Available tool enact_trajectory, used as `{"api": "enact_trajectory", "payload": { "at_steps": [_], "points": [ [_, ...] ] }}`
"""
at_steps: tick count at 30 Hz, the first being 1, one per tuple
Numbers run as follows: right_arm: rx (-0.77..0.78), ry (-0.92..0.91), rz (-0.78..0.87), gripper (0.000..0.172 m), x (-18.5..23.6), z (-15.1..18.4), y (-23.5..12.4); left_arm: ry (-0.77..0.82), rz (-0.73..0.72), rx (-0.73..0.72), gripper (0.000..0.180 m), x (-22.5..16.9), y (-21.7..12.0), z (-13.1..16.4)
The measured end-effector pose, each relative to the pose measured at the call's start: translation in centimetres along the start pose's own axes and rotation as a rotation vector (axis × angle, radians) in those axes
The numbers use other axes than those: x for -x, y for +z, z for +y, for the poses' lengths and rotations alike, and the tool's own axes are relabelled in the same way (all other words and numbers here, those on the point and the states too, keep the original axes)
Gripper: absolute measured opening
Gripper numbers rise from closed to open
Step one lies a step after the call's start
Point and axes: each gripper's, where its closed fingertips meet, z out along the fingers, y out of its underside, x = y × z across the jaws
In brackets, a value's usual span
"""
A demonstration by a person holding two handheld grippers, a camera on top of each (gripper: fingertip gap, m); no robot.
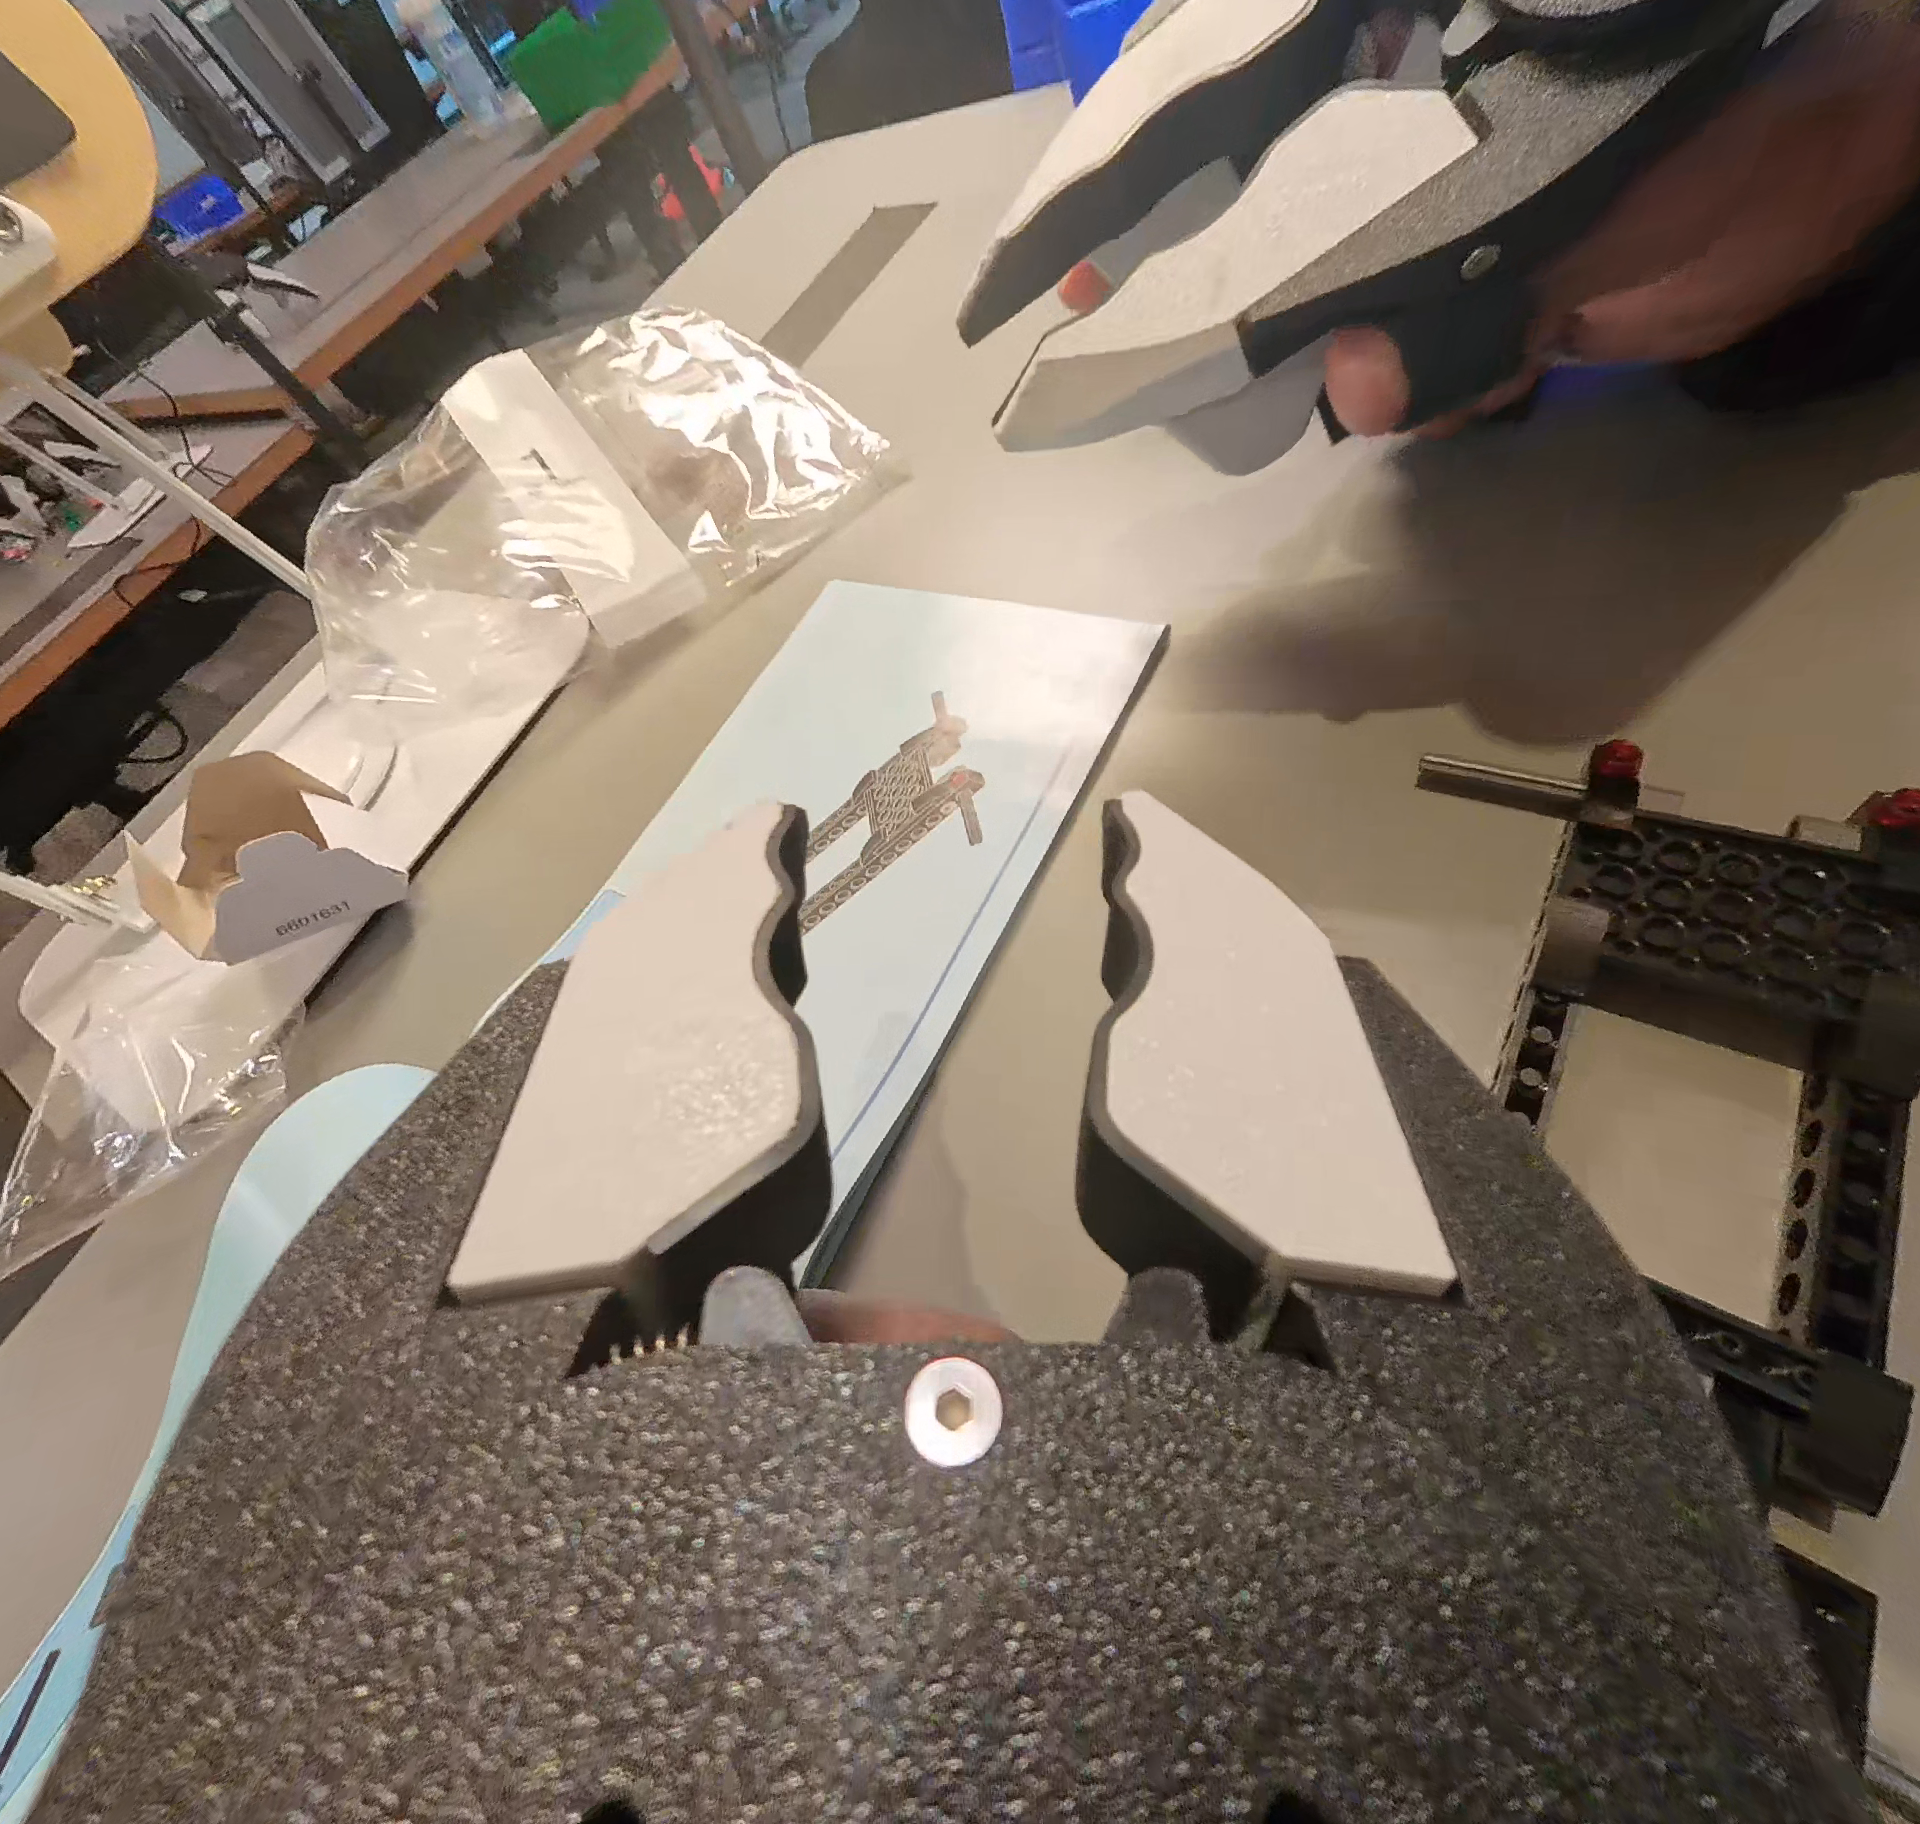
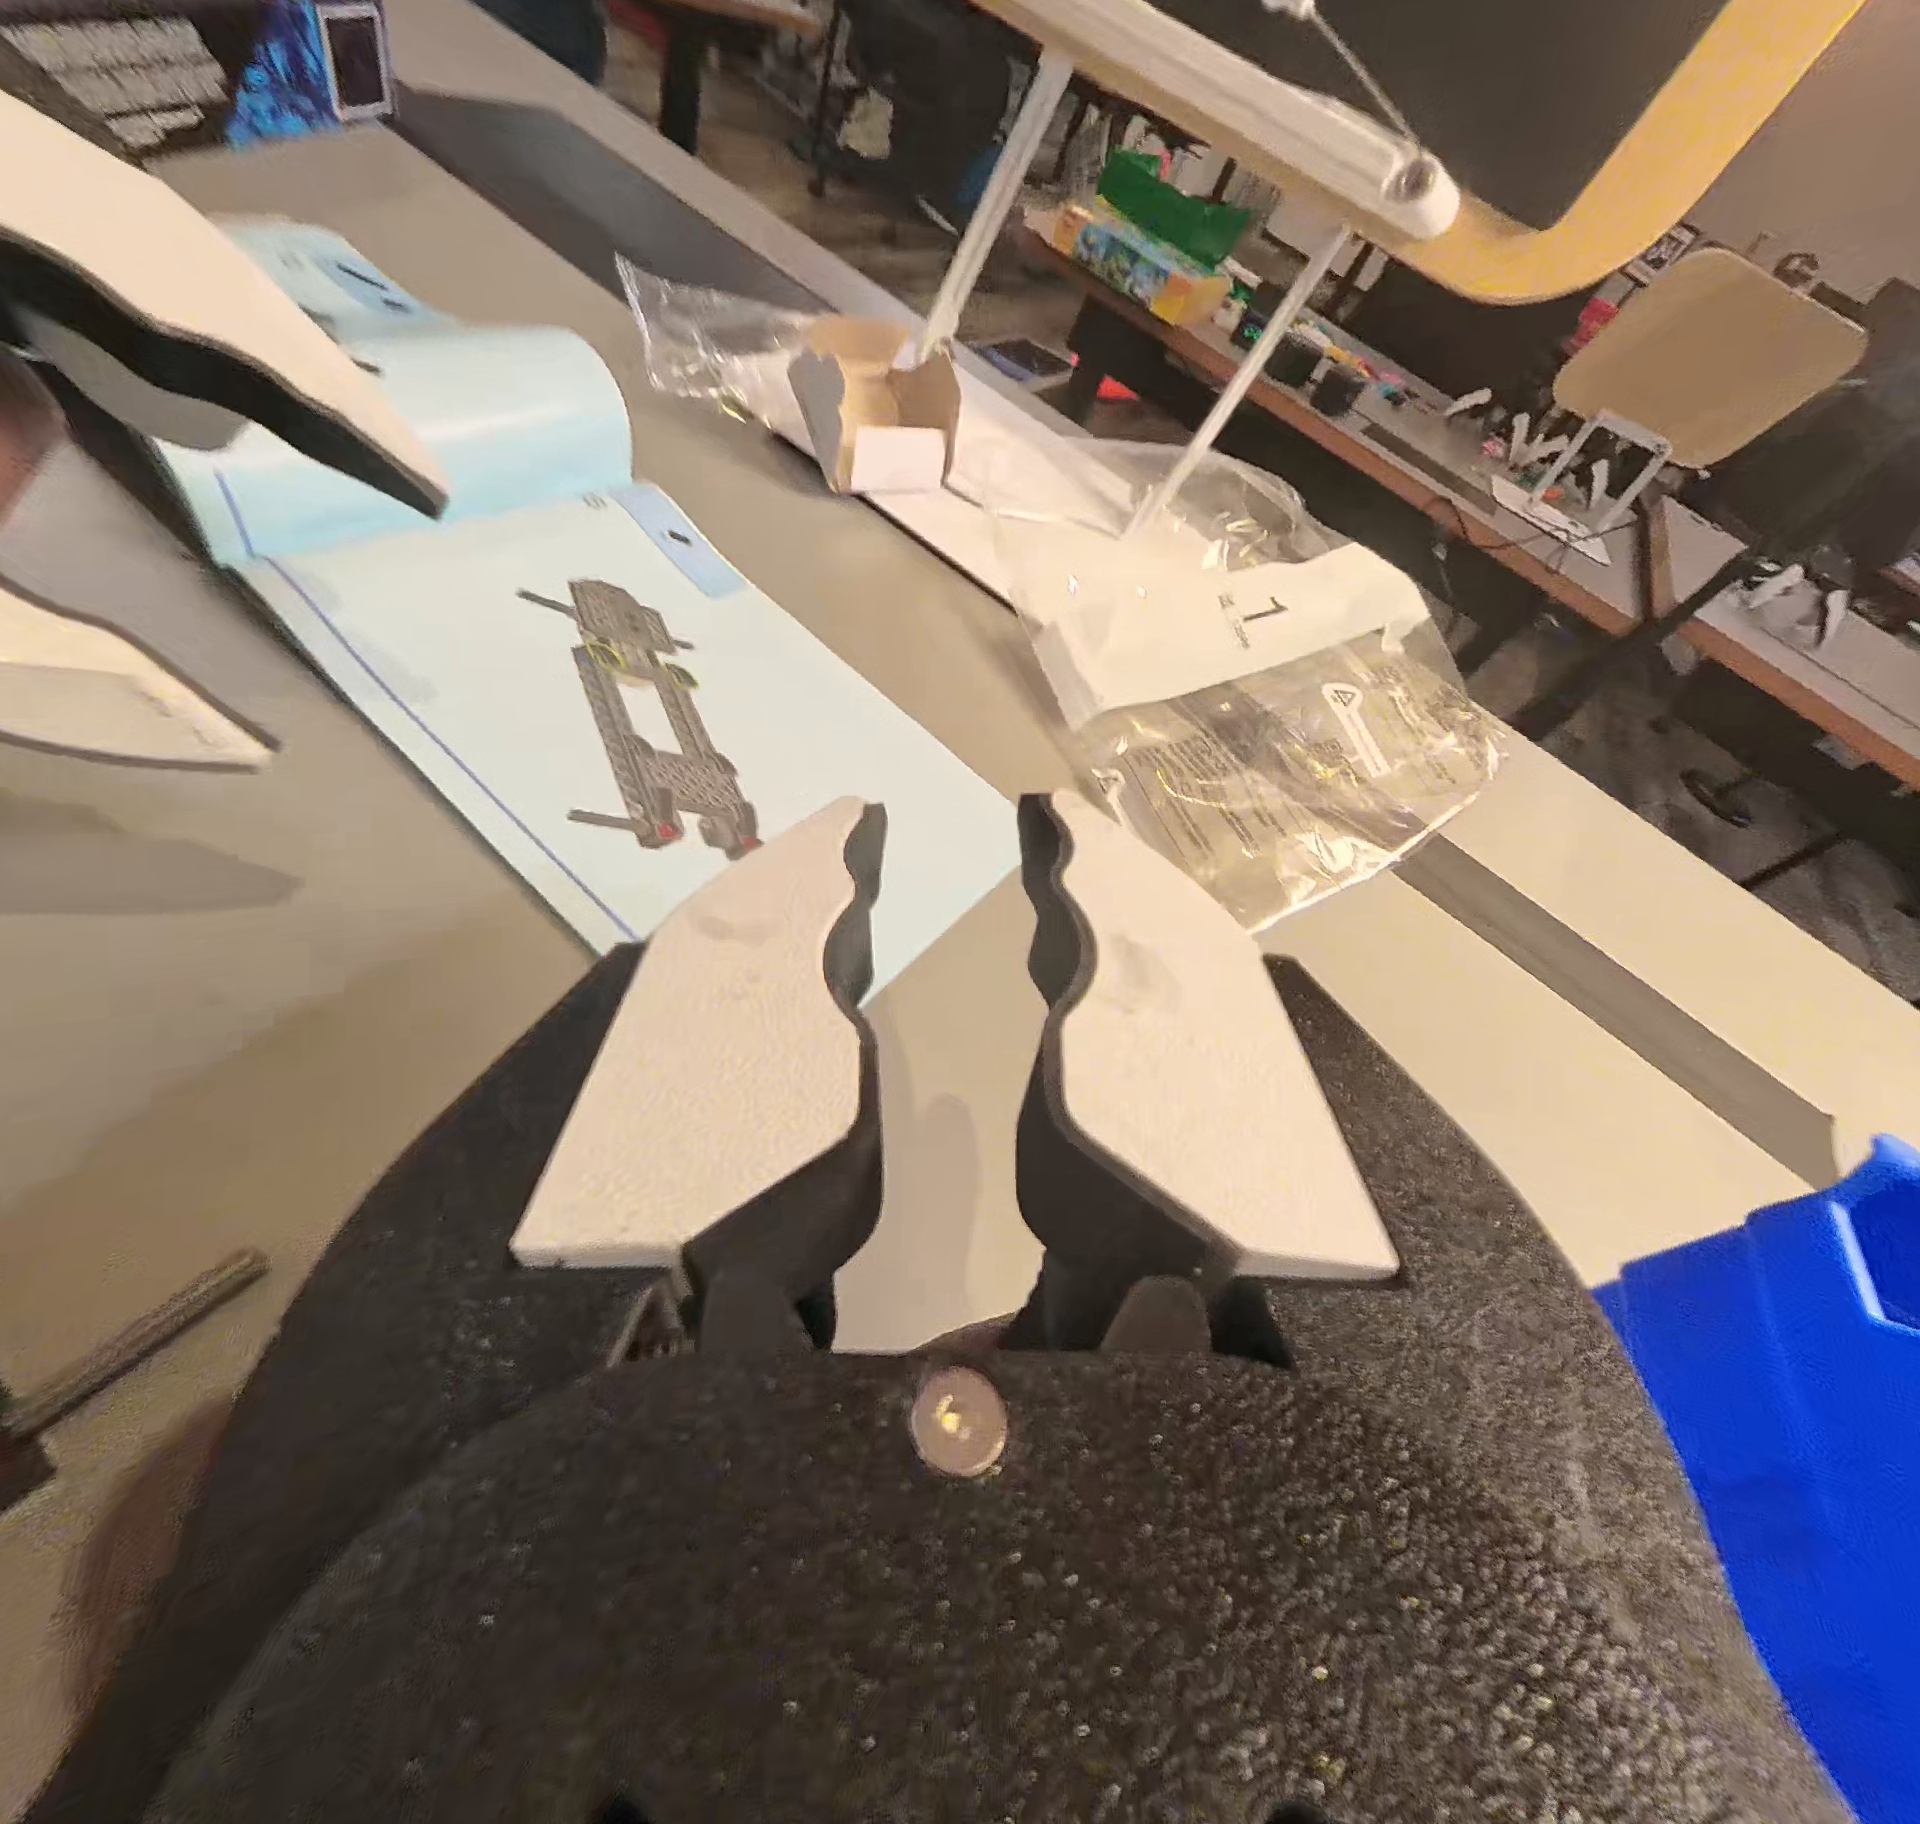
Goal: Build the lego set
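Both hand-held grippers hang above the pale grey surface (image 1: pixel 1039 527). The left hand-held gripper (image 1: pixel 951 818) has its fingers wide apart with nothing between them, poised over one open instruction booklet (image 1: pixel 935 694) with light blue pages. The right hand-held gripper (image 2: pixel 951 824) has its fingers a narrow way apart; its own view shows only surface and the booklet's corner in the gap, yet the left wrist view shows a small red and grey piece (image 1: pixel 1091 283) near its tips. Whether the pads press on that piece cannot be told.

Counted: one booklet, two crumpled clear plastic bags (image 1: pixel 623 444) (image 1: pixel 145 1068), one torn small cardboard box (image 1: pixel 281 870), all toward the surface's far edge in the right wrist view.

Only the left wrist view shows one black beam-and-pin frame assembly (image 1: pixel 1725 943), with two red pins, just beside the left hand-held gripper. Only the right wrist view shows one printed box (image 2: pixel 301 39) at a far corner and a blurred dark rod (image 2: pixel 135 1327) near its left edge. A blue bin (image 2: pixel 1787 1442) lies close on its right.
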Motion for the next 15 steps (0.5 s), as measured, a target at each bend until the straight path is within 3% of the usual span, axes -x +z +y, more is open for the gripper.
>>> {"api": "enact_trajectory", "payload": {
  "at_steps": [6, 10, 15],
  "points": [
    [0.022, 0.050, 0.037, 0.026, -2.0, 0.7, 0.0, 0.070, 0.000, 0.136, 0.075, 0.0, 1.1, 1.0],
    [0.026, 0.097, 0.033, 0.026, -2.4, 0.9, 0.1, 0.122, 0.094, 0.184, 0.067, -1.0, 2.2, 0.1],
    [0.052, 0.059, 0.031, 0.025, -2.0, 1.2, 0.4, 0.126, 0.128, 0.259, 0.072, -0.2, 3.9, 0.0]
  ]
}}
